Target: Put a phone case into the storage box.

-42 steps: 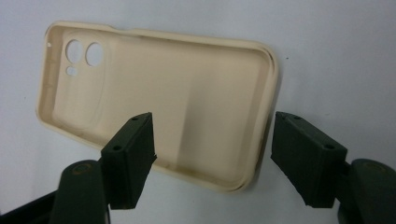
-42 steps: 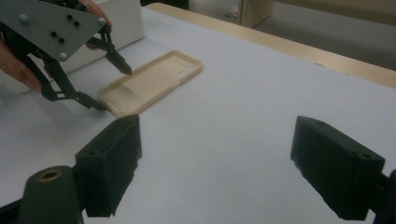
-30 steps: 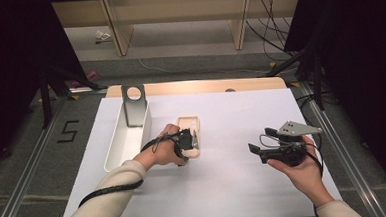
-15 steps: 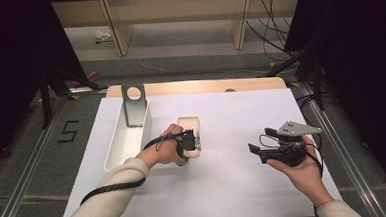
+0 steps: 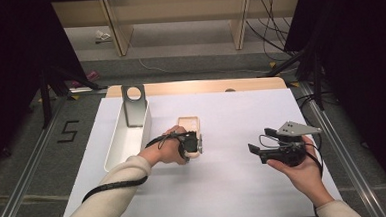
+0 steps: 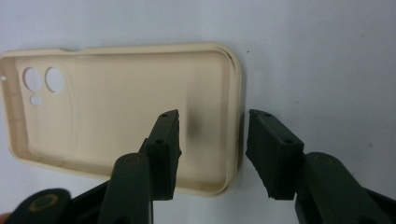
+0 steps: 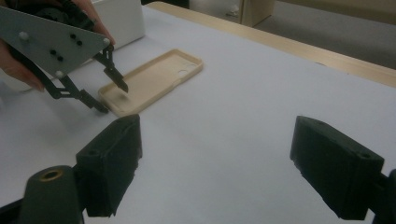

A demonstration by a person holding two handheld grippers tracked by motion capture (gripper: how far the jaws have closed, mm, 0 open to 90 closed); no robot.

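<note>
A beige phone case (image 5: 189,123) lies open side up on the white table top (image 5: 241,111). My left gripper (image 5: 199,143) points down at its near end. In the left gripper view, one jaw stands inside the case (image 6: 116,107) and the other outside its end wall, so my left gripper (image 6: 214,114) straddles that wall. Its jaws have just been closing, with a gap still left on both sides of the wall. The right gripper view shows the case (image 7: 154,77) with the left gripper (image 7: 113,99) over its corner. My right gripper (image 5: 259,141) is held at the right, open and holding nothing (image 7: 217,126).
A long white bin (image 5: 125,137) stands left of the case, with a grey metal bracket (image 5: 134,104) with a round hole at its far end. The table's wooden far edge (image 5: 195,86) runs behind. Bare white surface lies between the two hands.
The left gripper's jaws have narrowed around the near end of the case. Both hands have stayed in place.
</note>
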